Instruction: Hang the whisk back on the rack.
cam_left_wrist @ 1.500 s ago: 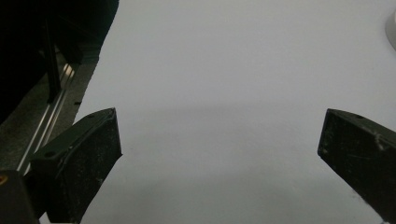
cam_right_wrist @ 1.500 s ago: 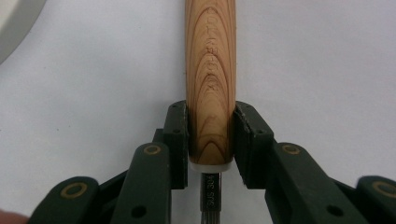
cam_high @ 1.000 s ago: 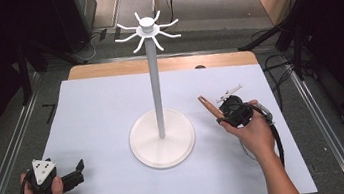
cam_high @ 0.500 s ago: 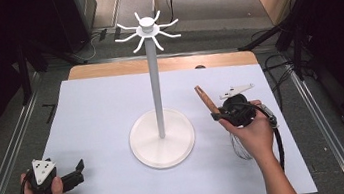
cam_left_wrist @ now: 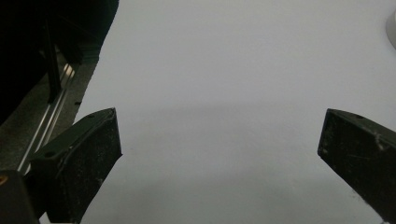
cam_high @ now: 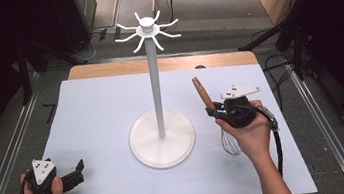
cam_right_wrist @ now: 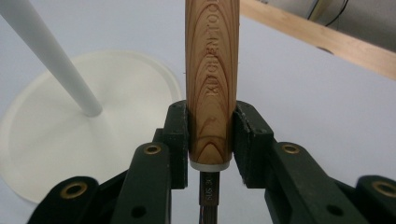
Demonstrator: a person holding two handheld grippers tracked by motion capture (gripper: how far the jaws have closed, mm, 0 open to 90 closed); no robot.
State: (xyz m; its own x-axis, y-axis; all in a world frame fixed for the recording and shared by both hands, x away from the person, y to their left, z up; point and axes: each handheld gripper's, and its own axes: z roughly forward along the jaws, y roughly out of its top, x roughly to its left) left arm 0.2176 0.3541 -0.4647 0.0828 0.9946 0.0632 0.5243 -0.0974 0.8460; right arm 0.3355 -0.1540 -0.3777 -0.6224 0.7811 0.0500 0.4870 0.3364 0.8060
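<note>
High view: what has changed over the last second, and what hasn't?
The right gripper, shut on the whisk by its wooden handle, has lifted it off the table; the handle now tilts more upright and the wire end hangs beneath the hand. The left gripper stayed open at the near left corner, and the white stand did not move.

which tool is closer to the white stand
Right. The right tool, shut on the whisk, hangs just off the rim of the white stand. The left tool sits open at the table's near left corner, well away from the base.
</note>
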